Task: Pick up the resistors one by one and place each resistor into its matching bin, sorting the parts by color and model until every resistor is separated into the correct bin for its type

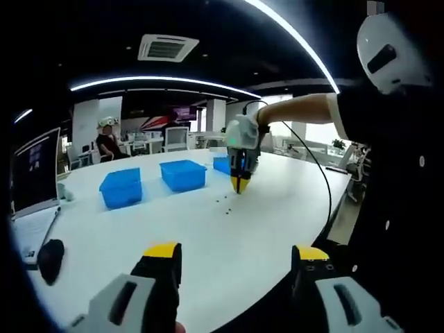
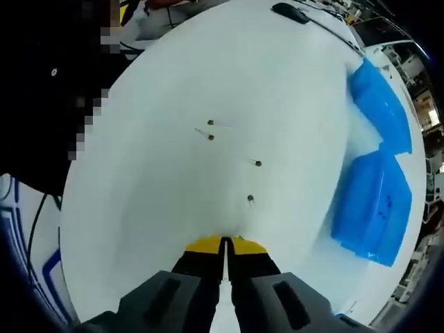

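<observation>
Four resistors (image 2: 250, 198) lie loose on the white desk (image 2: 159, 208), just ahead of the right gripper (image 2: 225, 242), whose fingers are pressed together on nothing visible. Blue bins (image 2: 373, 208) sit nearby. Left gripper (image 1: 238, 253) fingers spread apart, empty.

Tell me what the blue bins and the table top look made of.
Blue bins: likely plastic, slightly see-through and glossy; light shows through the walls and the rims glint. Table: smooth white top, probably laminate or painted board, with soft sheen and no grain; core cannot be told. The shut right tongs hang over it.
</observation>
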Available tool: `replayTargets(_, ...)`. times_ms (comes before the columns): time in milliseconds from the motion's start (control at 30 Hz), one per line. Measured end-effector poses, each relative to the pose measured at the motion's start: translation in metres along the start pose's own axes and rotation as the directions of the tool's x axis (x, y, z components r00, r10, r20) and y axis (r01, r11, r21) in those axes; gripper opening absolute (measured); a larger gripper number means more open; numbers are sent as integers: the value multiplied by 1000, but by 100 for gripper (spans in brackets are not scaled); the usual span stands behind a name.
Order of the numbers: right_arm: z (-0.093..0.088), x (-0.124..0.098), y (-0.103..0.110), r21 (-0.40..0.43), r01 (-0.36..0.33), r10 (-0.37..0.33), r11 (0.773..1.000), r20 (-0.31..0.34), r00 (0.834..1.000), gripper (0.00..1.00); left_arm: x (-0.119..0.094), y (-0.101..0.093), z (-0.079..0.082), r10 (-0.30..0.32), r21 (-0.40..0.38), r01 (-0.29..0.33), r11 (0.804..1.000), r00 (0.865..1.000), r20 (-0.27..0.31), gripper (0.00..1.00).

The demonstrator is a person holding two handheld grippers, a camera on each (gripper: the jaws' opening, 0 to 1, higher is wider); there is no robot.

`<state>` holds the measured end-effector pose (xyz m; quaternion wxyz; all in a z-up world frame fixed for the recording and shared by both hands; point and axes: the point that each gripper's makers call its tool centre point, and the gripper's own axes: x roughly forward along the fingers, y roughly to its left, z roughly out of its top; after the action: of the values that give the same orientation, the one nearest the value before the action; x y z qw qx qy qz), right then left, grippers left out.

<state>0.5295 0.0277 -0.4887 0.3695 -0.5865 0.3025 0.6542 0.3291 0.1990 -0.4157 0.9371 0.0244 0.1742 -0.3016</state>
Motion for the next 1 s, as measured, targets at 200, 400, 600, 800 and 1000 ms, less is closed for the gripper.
replayTargets(200,1,-6,-3,40,48,-51,998,64,997,5,-4,1,8,7,13,-7,1000,1000,27,65)
replayTargets(400,12,-50,3,264,111,-194,958,311,931,5,-5,3,16,1,11,-2,1000,999,54,65)
replayTargets(600,10,-106,13,531,161,-454,832,485,748,5,-4,4,42,-15,-14,17,1000,989,146,65)
replayTargets(800,-12,-153,48,762,211,-746,612,467,475,5,-2,12,55,7,7,-8,1000,983,184,65)
replayTargets(1000,-46,-183,78,945,207,-958,254,216,189,5,2,16,56,38,26,-44,999,982,185,65)
